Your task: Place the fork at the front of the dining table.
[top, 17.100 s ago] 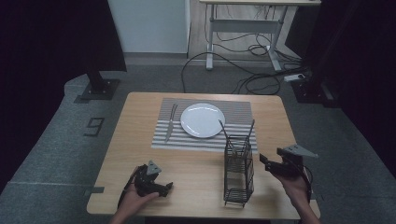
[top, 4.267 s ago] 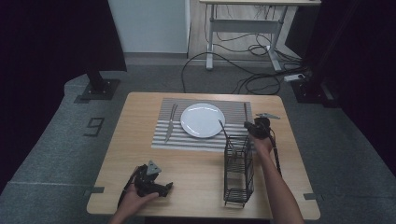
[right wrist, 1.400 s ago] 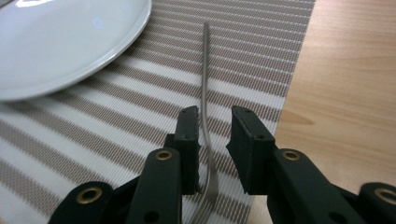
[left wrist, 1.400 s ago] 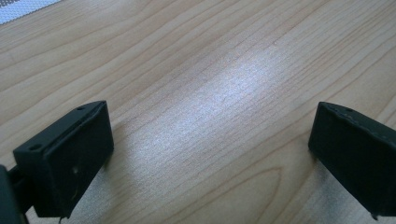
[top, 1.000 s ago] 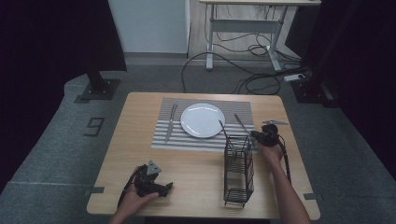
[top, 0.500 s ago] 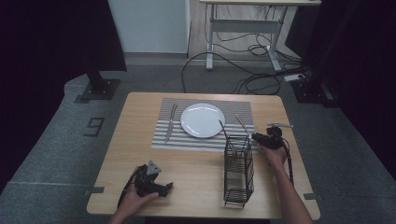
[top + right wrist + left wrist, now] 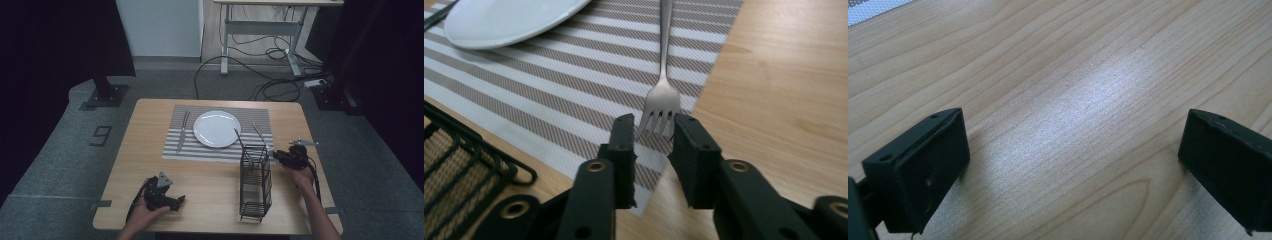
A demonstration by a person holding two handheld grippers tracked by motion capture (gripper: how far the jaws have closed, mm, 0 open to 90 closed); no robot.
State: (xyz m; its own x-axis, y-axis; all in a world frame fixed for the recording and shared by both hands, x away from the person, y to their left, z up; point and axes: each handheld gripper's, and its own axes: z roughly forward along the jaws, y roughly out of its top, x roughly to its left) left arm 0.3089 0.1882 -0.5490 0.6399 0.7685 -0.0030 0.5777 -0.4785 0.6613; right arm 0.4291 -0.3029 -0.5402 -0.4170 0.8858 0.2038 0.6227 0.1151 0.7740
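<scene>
Fork (image 7: 664, 75) on placemat (image 7: 574, 75) — tines toward right gripper (image 7: 651, 150), jaws seemingly parted.

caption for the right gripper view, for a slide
Right gripper, black jaws slightly parted, by the silver fork on the striped placemat.

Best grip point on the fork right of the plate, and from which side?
Take the fork by its thin neck, just behind the tines, jaws closing across its width. It lies flat on the striped mat, tines toward the right gripper, whose jaws stand open either side of them. Come from the tine end, low and slightly downward.
</scene>
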